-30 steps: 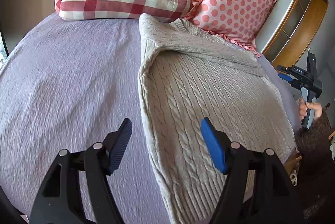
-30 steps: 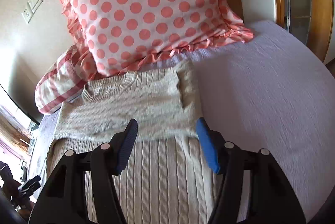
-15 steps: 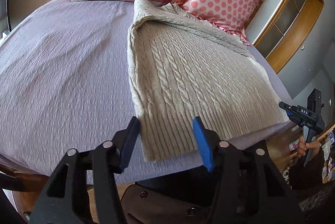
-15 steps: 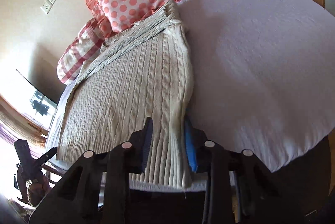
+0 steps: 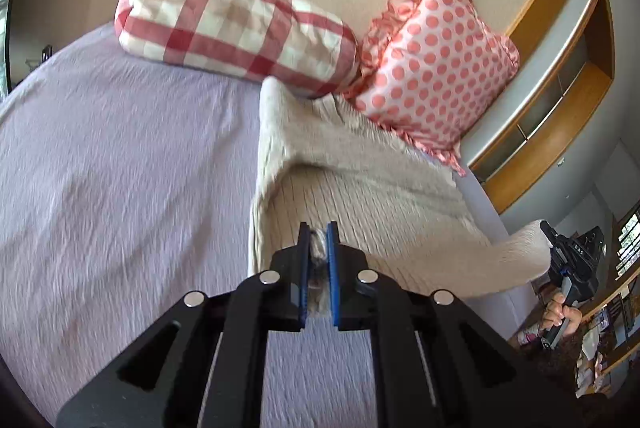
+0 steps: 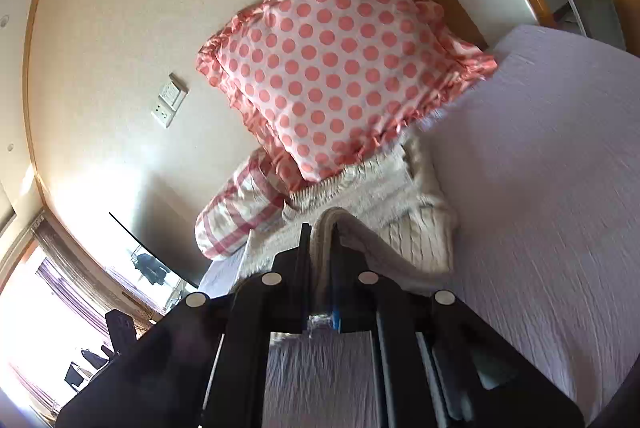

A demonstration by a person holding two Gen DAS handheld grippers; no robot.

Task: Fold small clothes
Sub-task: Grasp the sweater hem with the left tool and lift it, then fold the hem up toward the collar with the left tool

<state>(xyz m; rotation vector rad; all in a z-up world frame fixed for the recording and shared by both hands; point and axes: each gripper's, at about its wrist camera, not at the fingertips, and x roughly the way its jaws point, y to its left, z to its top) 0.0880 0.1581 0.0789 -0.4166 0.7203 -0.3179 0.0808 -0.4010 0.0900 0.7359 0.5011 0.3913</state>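
Observation:
A beige cable-knit sweater (image 5: 360,164) lies on the lilac bed (image 5: 120,168), collar toward the pillows. My left gripper (image 5: 319,234) is shut on its hem at the left corner and holds it raised off the bed. My right gripper (image 6: 322,232) is shut on the hem at the other corner; the sweater (image 6: 416,212) bunches ahead of it. In the left wrist view the right gripper (image 5: 554,240) shows at the far right, with the lifted hem stretched between the two.
A red-and-white checked bolster (image 5: 236,32) and a pink polka-dot pillow (image 5: 436,68) lean against the beige wall at the head of the bed. Wooden shelving (image 5: 560,100) stands to the right. A wall socket (image 6: 170,100) and a window (image 6: 48,300) are on the left.
Both grippers closed on the sweater's bottom hem and lifted it, carrying it forward toward the pillows. Half a second ago both were open at the hem.

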